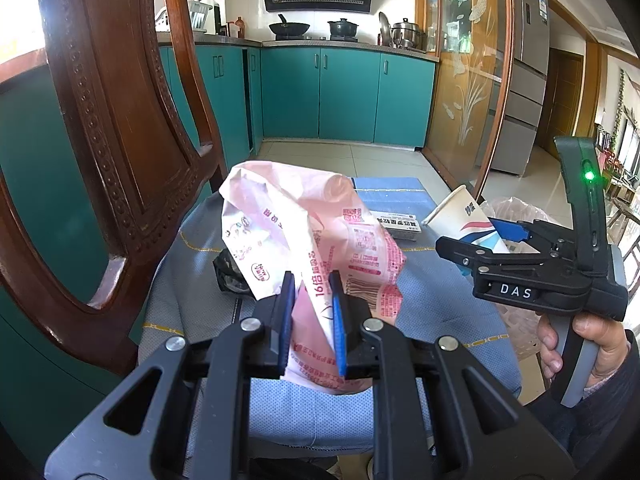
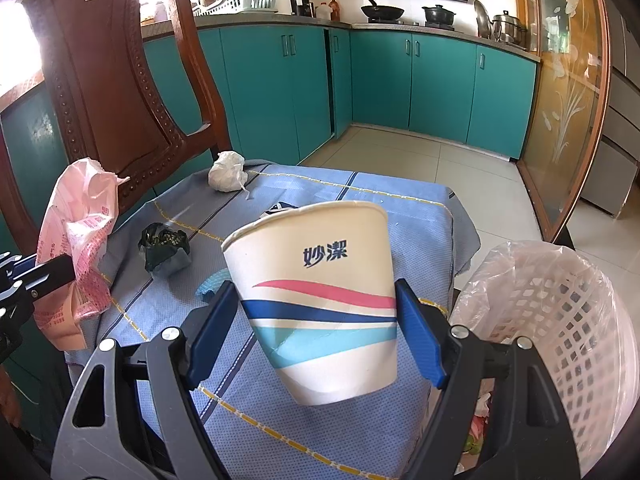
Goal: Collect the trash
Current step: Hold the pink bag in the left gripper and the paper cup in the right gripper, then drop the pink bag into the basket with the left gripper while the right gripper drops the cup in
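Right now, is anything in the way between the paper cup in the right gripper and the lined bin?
Nothing visible. The right gripper holds the paper cup above the blue cloth, and the lined basket stands just to its right with its mouth open. The gap between them looks clear.

Crinkled glossy plastic bag, smooth paper cup, woven cloth tablecloth, polished carved wooden chair.
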